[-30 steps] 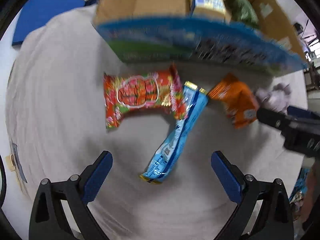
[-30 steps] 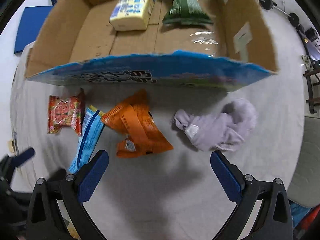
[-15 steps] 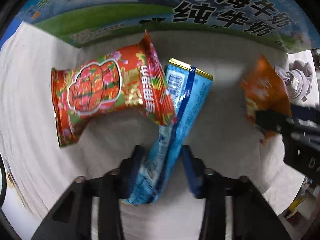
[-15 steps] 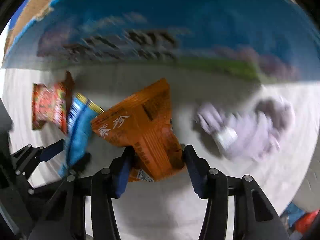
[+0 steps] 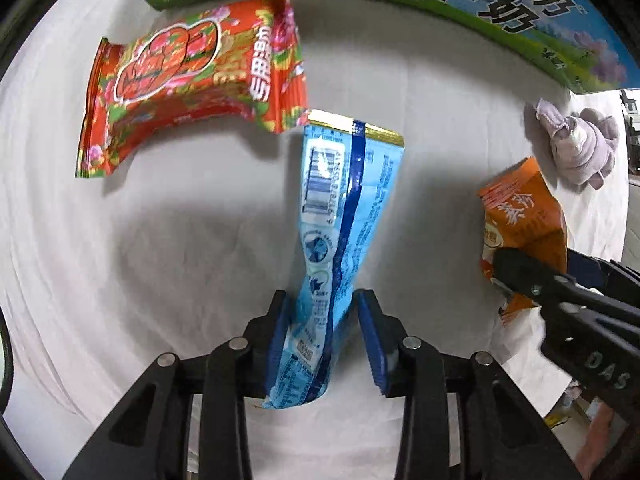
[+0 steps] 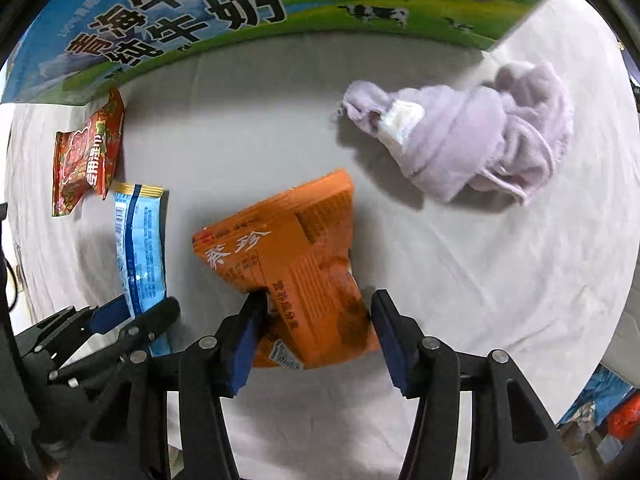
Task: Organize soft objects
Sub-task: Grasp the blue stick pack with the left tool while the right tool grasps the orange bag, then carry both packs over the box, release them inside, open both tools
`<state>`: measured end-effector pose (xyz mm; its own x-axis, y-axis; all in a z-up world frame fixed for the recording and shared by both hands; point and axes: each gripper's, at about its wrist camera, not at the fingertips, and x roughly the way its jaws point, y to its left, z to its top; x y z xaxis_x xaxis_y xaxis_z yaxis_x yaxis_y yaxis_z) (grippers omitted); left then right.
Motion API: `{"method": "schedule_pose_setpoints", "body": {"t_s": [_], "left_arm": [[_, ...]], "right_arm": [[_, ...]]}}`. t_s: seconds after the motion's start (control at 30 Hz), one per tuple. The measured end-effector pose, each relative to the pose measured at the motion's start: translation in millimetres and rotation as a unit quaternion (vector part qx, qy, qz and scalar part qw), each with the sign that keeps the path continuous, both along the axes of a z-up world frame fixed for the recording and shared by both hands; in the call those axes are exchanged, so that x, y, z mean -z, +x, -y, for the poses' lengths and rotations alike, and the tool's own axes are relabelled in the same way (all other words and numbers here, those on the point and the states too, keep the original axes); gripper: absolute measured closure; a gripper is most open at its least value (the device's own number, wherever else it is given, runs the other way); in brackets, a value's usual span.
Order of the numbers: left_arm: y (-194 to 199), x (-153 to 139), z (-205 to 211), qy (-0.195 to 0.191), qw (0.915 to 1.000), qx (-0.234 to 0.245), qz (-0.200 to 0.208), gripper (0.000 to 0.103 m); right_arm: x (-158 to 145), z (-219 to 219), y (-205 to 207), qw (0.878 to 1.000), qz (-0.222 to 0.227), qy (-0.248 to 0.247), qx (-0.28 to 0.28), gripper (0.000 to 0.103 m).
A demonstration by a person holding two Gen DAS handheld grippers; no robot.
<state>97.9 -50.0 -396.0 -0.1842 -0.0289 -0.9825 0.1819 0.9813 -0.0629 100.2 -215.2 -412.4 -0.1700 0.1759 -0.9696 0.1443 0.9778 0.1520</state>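
Blue pads of the left gripper (image 5: 324,340) were pinched onto the blue packet (image 5: 344,216), lifted above the white cloth (image 5: 160,240). The right gripper (image 6: 316,334) was narrowed around the orange packet (image 6: 296,256), one pad touching, the other just clear. Pickup looked underway; next, seemingly, both carry into the printed box (image 6: 180,12).
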Motion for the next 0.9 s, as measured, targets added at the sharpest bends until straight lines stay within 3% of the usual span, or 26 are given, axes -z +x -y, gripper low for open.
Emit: {"method": "schedule_pose_setpoints", "body": {"t_s": [0.07, 0.27, 0.53, 0.9], "left_arm": [[-1, -1, 1, -0.001, 1.0000, 0.001, 0.004, 0.080], [3, -14, 10, -0.039, 0.9987, -0.031, 0.009, 0.090], [-5, -34, 4, -0.063, 0.9960, -0.058, 0.025, 0.093], [-1, -105, -6, -0.088, 0.9904, -0.058, 0.089, 0.094]], "right_arm": [[-1, -3, -3, 1.000, 0.005, -0.008, 0.002, 0.047], [-7, -19, 3, 0.999, 0.014, -0.032, 0.003, 0.052], [-36, -19, -3, 0.999, 0.034, -0.028, 0.012, 0.053], [-100, -4, 0, 0.997, 0.072, -0.012, 0.025, 0.054]]}}
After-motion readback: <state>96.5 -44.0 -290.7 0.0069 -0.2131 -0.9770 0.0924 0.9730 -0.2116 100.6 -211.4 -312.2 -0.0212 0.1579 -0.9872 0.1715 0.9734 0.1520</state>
